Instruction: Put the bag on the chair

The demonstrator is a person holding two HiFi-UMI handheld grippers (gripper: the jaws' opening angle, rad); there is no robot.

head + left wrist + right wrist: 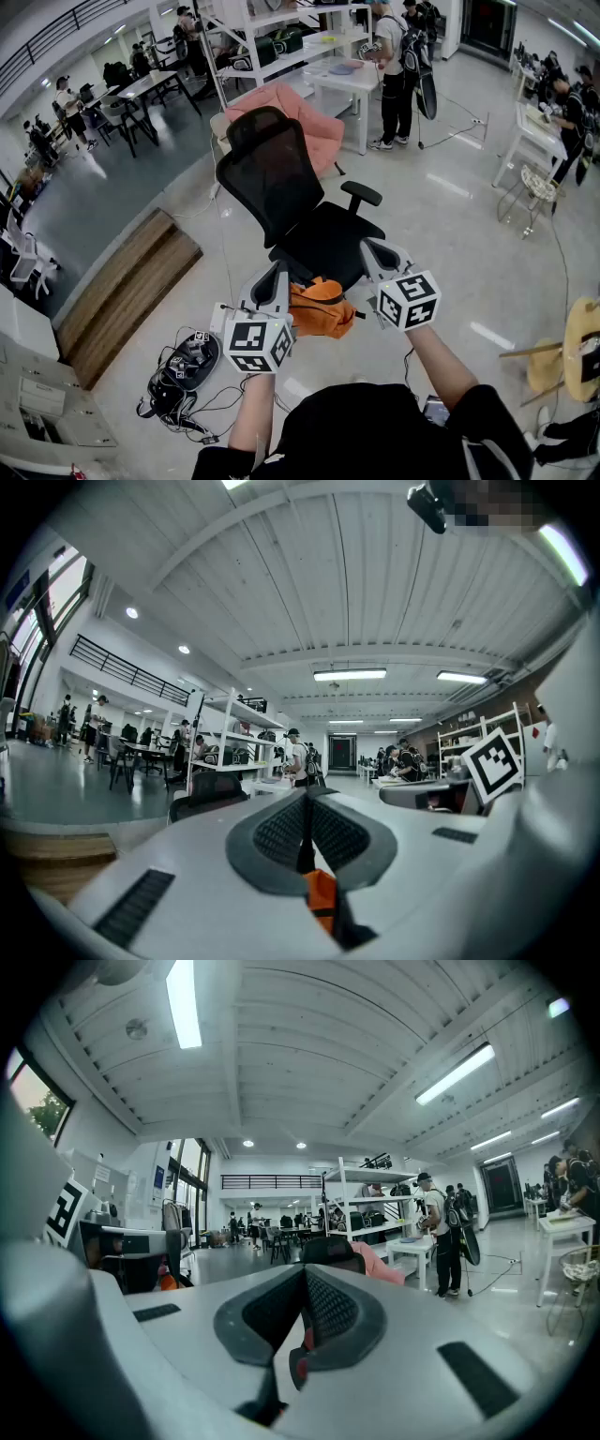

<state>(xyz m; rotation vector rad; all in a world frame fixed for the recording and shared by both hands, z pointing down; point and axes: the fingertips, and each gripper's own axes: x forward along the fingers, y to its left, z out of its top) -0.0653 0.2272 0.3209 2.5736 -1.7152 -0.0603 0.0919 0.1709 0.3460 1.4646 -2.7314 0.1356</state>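
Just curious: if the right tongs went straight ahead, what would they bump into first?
Most likely the black chair, whose backrest is dead ahead of the right tongs. They are shut on the orange bag. How far off the chair is remains unclear.

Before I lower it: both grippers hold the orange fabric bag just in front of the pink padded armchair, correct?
Not the pink one. The head view shows the orange fabric bag right in front of the black mesh office chair; the pink padded armchair stands behind that. The left gripper and right gripper are both shut on the bag, as you said.
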